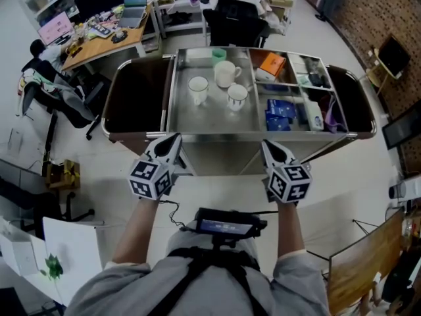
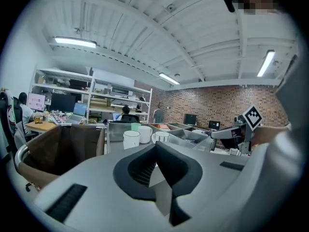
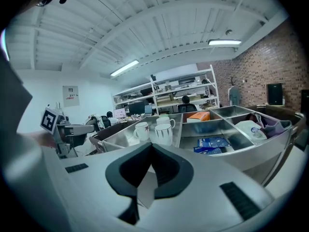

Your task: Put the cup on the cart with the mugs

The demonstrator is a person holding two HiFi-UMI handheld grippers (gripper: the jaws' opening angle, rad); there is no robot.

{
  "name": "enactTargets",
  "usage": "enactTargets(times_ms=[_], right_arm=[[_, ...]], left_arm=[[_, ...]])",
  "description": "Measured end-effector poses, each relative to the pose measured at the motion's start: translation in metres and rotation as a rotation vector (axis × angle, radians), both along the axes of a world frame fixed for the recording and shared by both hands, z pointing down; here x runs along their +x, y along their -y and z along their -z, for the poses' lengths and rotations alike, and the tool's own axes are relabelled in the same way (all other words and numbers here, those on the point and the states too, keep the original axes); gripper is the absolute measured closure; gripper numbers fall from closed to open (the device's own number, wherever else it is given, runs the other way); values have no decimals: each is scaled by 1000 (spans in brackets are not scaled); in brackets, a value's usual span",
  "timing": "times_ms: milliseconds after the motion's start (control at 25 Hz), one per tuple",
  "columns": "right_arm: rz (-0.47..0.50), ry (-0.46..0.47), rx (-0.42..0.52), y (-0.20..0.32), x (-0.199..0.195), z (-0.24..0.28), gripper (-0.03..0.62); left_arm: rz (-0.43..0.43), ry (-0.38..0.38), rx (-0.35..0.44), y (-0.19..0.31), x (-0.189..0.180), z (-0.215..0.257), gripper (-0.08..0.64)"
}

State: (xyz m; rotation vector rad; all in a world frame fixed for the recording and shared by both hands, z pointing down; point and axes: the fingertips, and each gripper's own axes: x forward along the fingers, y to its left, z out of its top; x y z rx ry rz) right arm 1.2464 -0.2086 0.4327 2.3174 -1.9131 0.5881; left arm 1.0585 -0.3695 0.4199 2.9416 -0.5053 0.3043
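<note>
A steel cart point(image 1: 210, 120) stands in front of me. Its middle tray holds three white mugs: one at the left point(image 1: 198, 87), one behind point(image 1: 225, 73) and one at the right point(image 1: 237, 96). A pale green cup point(image 1: 219, 54) stands at the tray's back edge. My left gripper point(image 1: 174, 139) and right gripper point(image 1: 266, 145) hover just short of the cart's near rim, both shut and empty. The left gripper view shows the mugs point(image 2: 131, 139) and the green cup point(image 2: 135, 126) beyond the closed left gripper point(image 2: 153, 146). The right gripper view shows the mugs point(image 3: 163, 134) past the closed right gripper point(image 3: 151, 146).
Brown bags hang at the cart's left end point(image 1: 135, 101) and right end point(image 1: 355, 97). Right-hand compartments hold an orange box point(image 1: 272, 63) and blue packets point(image 1: 279, 114). Desks, shelves and an office chair point(image 1: 233, 18) with a seated person lie behind. A wooden board point(image 1: 358, 259) leans at my right.
</note>
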Motion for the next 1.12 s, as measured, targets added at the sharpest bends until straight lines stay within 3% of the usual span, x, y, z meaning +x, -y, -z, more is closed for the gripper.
enactTargets(times_ms=[560, 1120], right_arm=[[16, -23, -32, -14, -15, -10, 588], [-9, -30, -33, -17, -14, -6, 588]], left_arm=[[-22, 53, 25, -8, -18, -19, 560], [-54, 32, -15, -14, -9, -19, 560]])
